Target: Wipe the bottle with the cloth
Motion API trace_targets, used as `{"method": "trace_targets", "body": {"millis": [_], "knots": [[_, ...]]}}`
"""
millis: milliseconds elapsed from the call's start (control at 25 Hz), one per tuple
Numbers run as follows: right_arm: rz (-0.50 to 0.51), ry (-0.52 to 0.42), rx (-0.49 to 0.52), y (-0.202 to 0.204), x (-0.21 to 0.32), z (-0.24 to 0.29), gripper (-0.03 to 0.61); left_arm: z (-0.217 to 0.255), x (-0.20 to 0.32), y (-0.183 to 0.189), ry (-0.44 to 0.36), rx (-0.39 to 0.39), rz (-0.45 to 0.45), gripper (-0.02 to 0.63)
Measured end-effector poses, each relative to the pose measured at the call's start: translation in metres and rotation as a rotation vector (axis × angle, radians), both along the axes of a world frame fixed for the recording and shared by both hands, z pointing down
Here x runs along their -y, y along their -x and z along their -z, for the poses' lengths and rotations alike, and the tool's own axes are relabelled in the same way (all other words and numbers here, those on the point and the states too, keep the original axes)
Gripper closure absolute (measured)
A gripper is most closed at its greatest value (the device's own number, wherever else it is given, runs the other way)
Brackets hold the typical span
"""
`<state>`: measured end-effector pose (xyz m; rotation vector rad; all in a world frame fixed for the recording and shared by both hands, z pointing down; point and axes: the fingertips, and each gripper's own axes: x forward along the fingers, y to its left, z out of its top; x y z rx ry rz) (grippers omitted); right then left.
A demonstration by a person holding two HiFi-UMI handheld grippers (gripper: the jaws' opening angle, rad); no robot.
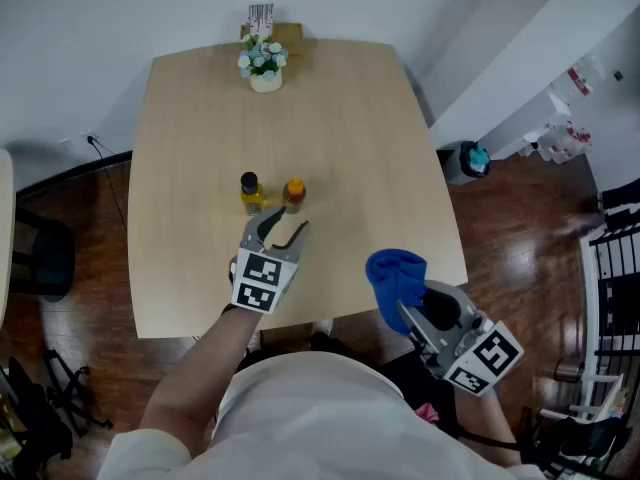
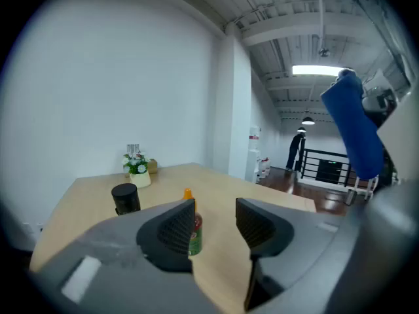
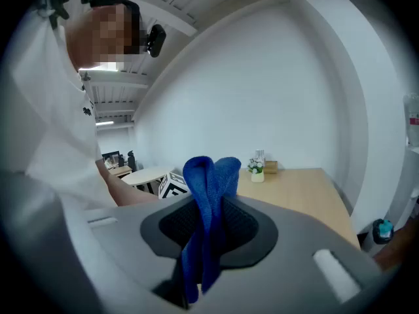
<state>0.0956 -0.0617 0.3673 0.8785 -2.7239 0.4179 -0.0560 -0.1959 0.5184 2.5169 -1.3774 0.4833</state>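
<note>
Right gripper (image 3: 208,216) pinches a folded, nubby blue cloth (image 3: 209,182); pads (image 3: 245,226) cross-hatched.

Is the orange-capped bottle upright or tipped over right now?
Upright: the orange-capped bottle stands on its base on the table, cap on top.

At the far edge of my pale wooden table (image 1: 340,118) sits a little pot of flowers (image 1: 264,66) with a small brown box (image 1: 285,32) just behind it, a dark bin (image 1: 463,163) on the floor to my right and a black chair (image 1: 45,258) to my left.
</note>
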Motion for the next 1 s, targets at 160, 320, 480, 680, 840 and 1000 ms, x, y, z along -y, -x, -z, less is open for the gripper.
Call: {"method": "trace_targets", "body": {"millis": [160, 320, 480, 680, 840, 1000], "knots": [[0.001, 0.014, -0.025, -0.044, 0.022, -0.005, 0.483, -0.014, 0.045, -0.006, -0.015, 0.03, 0.139, 0.39], [0.013, 0.027, -0.034, -0.07, 0.038, -0.012, 0.483, -0.035, 0.072, -0.006, 0.007, 0.049, 0.214, 0.383], [0.016, 0.036, -0.031, -0.087, 0.051, -0.015, 0.483, -0.056, 0.086, -0.005, 0.044, 0.069, 0.25, 0.383], [0.006, 0.052, -0.032, -0.099, 0.058, -0.019, 0.483, -0.063, 0.095, -0.005, 0.053, 0.064, 0.261, 0.403], [-0.01, 0.065, -0.034, -0.103, 0.059, -0.025, 0.483, -0.063, 0.1, -0.004, 0.039, 0.065, 0.255, 0.454], [-0.014, 0.065, -0.025, -0.095, 0.058, -0.027, 0.483, -0.061, 0.098, -0.006, 0.052, 0.036, 0.216, 0.457]]}}
